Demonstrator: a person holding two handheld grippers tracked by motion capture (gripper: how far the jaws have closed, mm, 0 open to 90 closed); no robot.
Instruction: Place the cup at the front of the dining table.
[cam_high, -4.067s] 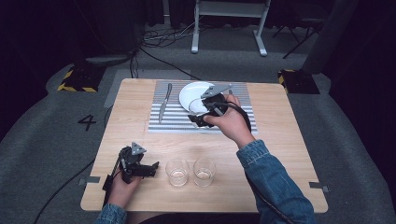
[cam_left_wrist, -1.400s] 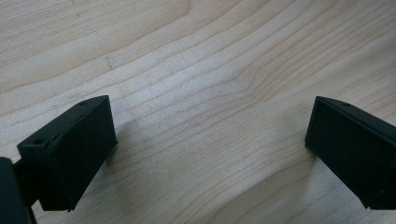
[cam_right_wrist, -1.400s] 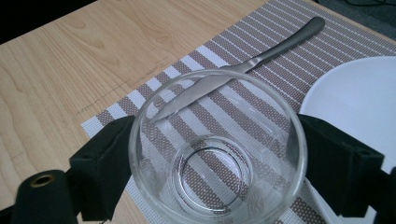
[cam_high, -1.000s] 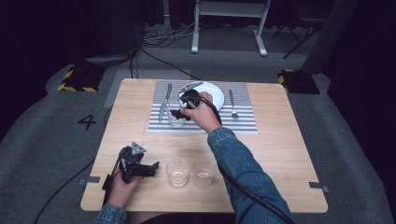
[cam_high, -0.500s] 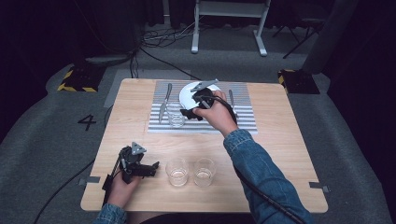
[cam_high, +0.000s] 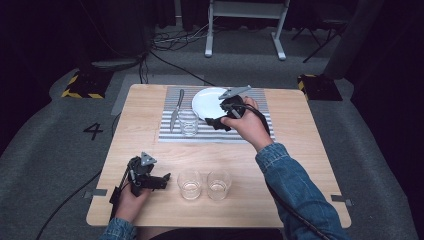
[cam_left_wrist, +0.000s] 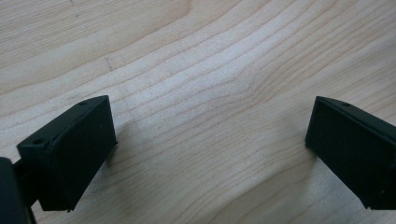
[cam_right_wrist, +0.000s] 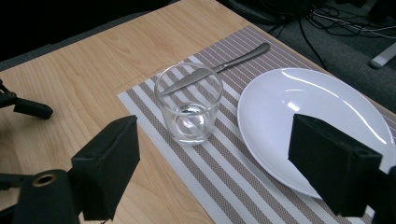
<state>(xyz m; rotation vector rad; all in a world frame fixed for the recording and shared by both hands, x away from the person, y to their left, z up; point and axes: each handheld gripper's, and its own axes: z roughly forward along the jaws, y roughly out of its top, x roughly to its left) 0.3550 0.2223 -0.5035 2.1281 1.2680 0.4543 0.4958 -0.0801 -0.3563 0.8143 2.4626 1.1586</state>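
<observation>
**A:** Up in the middle of the high view, the right gripper (cam_high: 216, 121) sits over the striped placemat (cam_high: 250, 131), jaws spread wide apart and holding nothing. A glass (cam_high: 188, 122) stands upright on the mat just to the left of it, apart from the jaws, not touching them.

**B:** Yep, same in the right gripper view. The glass (cam_right_wrist: 189, 108) is dead centre, a bit beyond the two black jaws and between them, empty as far as I can see. A white plate (cam_right_wrist: 322, 107) sits just beside it at the right of the frame, and a knife (cam_right_wrist: 219, 67) lies on the mat (cam_right_wrist: 233, 182) behind the glass, toward the top.

**A:** What about the other hand?

**B:** Lower left of the high view, the left gripper (cam_high: 161, 181) rests on the bare wooden table (cam_high: 135, 125), well away from the mat. The left gripper view has its jaws wide apart too, just wood grain (cam_left_wrist: 205, 102) between them.

**A:** And two more glasses (cam_high: 190, 184) stand side by side at the lower middle, just right of that gripper, upright on the table.
</observation>
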